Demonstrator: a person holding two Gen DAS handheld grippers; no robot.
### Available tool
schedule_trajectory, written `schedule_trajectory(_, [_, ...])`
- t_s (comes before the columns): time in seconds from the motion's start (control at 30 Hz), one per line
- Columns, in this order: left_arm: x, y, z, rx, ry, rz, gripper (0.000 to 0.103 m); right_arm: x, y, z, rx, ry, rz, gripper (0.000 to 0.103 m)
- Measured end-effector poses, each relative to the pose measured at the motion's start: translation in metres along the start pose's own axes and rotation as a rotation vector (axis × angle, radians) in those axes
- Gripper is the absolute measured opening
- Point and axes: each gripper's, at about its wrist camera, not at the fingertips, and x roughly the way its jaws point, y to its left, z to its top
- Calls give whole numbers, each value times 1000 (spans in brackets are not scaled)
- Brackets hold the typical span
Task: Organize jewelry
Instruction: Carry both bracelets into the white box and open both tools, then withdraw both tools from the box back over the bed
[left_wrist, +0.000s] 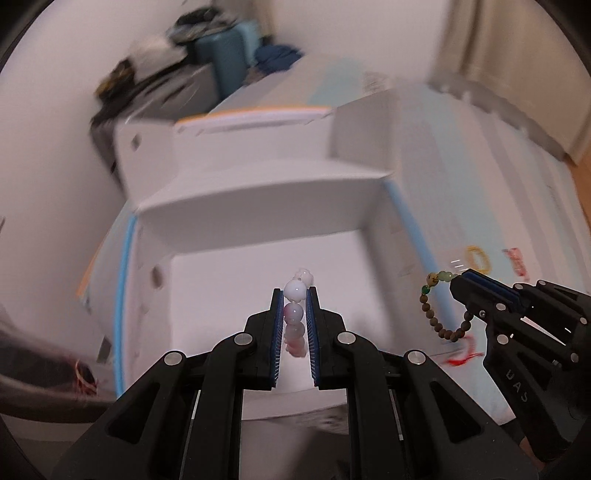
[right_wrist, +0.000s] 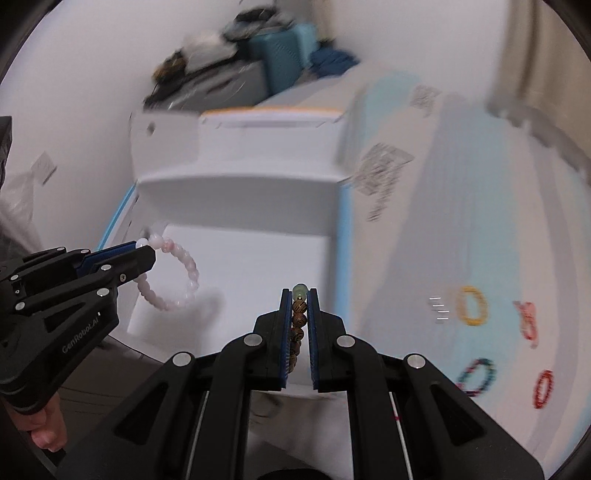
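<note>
My left gripper (left_wrist: 294, 295) is shut on a pale pink bead bracelet (left_wrist: 294, 314), held above the open white box (left_wrist: 258, 206). In the right wrist view that same left gripper (right_wrist: 146, 249) shows at the left, with the pink bead bracelet (right_wrist: 184, 280) hanging as a loop over the box floor. My right gripper (right_wrist: 299, 295) is shut on a brown wooden bead bracelet (right_wrist: 298, 319) with a green bead at the tip. The left wrist view shows the right gripper (left_wrist: 460, 282) at the right with the wooden bracelet (left_wrist: 439, 321) dangling beside the box.
The open white box (right_wrist: 236, 188) has a raised lid behind it. On the pale blue surface (right_wrist: 406, 258) to the right lie a yellow bracelet (right_wrist: 471, 305), a multicoloured one (right_wrist: 476, 376), a red one (right_wrist: 543, 387) and a pink-red piece (right_wrist: 528, 323). A hand (right_wrist: 44, 432) grips the left tool.
</note>
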Motion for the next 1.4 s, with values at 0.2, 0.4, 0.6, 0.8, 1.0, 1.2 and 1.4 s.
schedule_trajectory(0.2, [47, 55, -16, -73, 135, 22, 11, 63, 23, 5, 9, 151, 37, 7])
schedule_trajectory(0.4, [90, 84, -28, -120, 261, 3, 11, 103, 20, 0, 32, 255, 21, 7])
schedule_trajectory(0.6, [118, 86, -34, -110, 337, 24, 12, 123, 14, -6, 37, 313, 13, 7])
schedule_trajectory(0.8, [119, 86, -36, -115, 342, 39, 14, 128, 11, -11, 39, 328, 9, 12])
schedule_trajectory(1.0, [104, 80, -30, -110, 283, 64, 36, 123, 18, -6, 31, 282, 46, 47])
schedule_trajectory(1.2, [78, 74, -35, -114, 226, 80, 52, 98, 23, -4, 19, 225, 89, 66])
schedule_trajectory(1.4, [38, 61, -33, -116, 103, 100, 88, 42, 9, 0, 4, 90, 91, 85])
